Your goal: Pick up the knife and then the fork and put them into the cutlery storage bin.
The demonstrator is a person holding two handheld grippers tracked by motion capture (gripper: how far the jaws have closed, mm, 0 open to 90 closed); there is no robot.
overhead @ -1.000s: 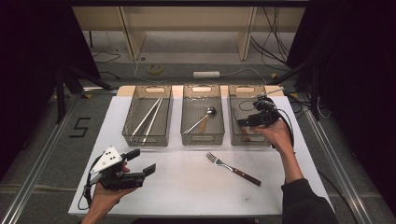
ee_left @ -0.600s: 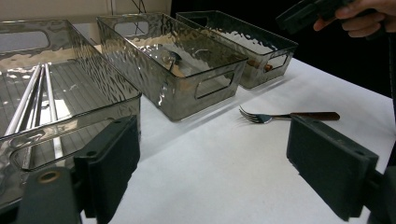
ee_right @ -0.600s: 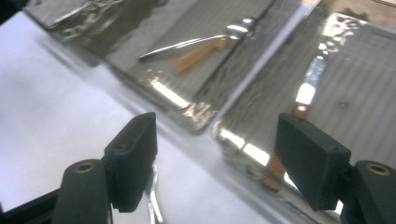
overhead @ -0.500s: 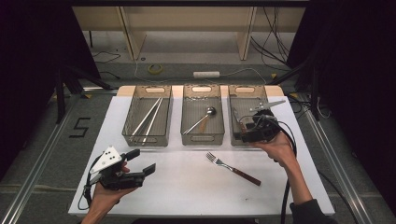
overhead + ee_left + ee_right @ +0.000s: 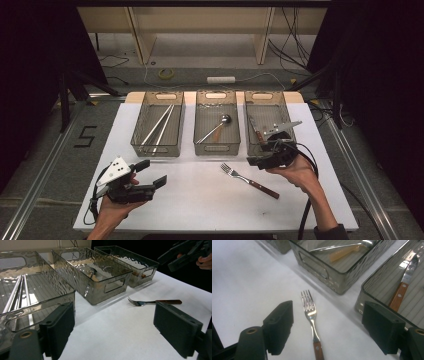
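White sheeting covers the table (image 5: 200,210), which stands on a grey floor (image 5: 30,165) with cables (image 5: 165,74) behind it and dark drapes at both sides. Three clear bins sit along the far edge: sticks (image 5: 159,125) in the left bin (image 5: 140,145), a spoon (image 5: 215,127) in the middle, a knife (image 5: 256,131) in the right. A fork (image 5: 249,180) lies on the sheet before them. The left gripper (image 5: 150,173) rests near the front edge, jaws spread. The right gripper (image 5: 254,161) hangs over the fork, jaws apart, empty.
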